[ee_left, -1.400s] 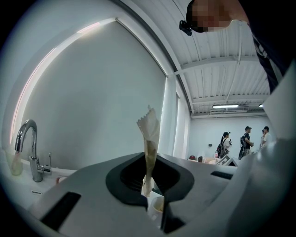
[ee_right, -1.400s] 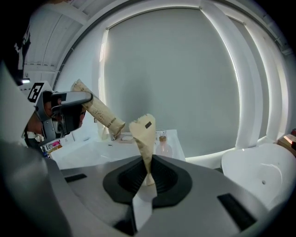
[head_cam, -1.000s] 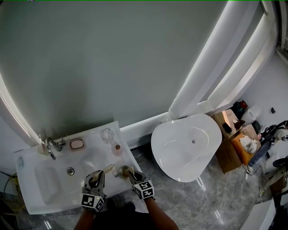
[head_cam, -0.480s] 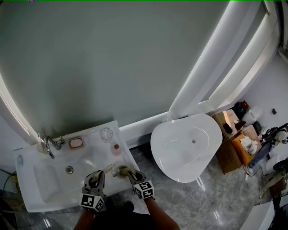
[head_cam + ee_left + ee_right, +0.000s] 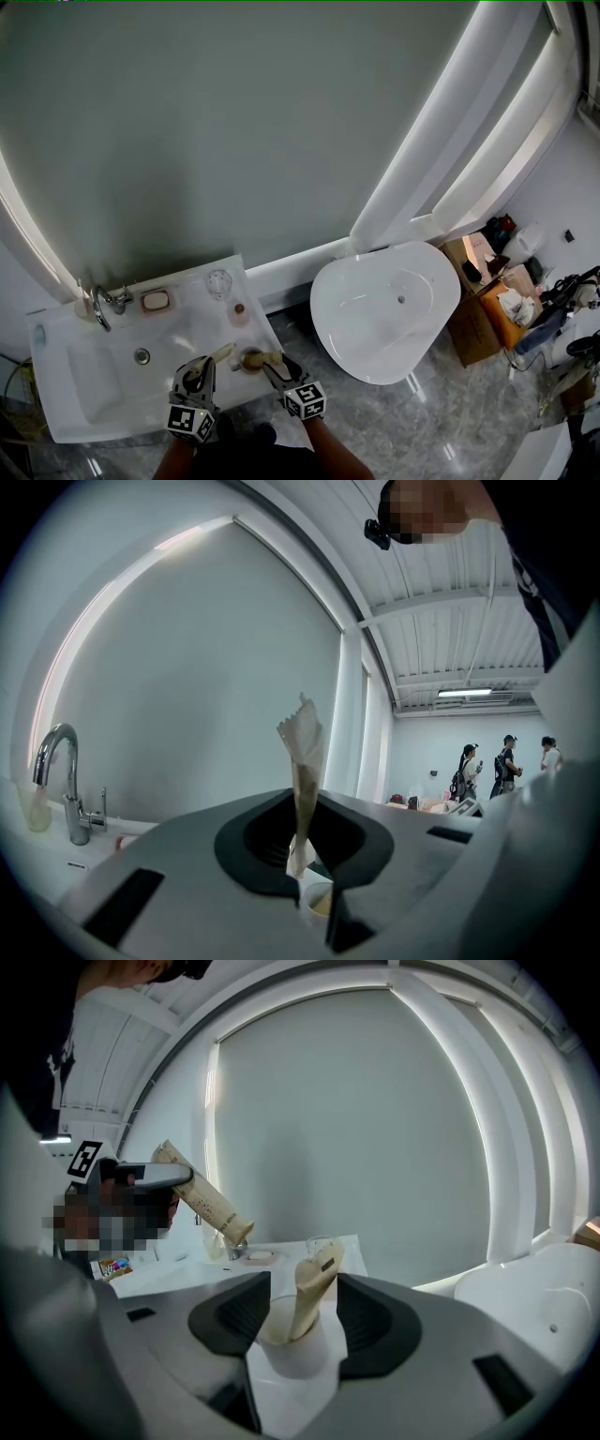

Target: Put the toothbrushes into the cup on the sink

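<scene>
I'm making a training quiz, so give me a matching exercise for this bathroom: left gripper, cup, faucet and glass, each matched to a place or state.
1. left gripper
2. cup
3. faucet
4. glass

A. back left of the sink
B. shut on a toothbrush
C. back right of the sink
D. front right of the sink

Pairs: 1-B, 2-D, 3-A, 4-C

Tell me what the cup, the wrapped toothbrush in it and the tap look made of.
The cup: white, matte, likely paper or plastic; cannot tell which. The wrapped toothbrush: beige paper-like sleeve, creased and dull, with dark print. The tap: polished metal, probably chrome; it shows bright reflections.
</scene>
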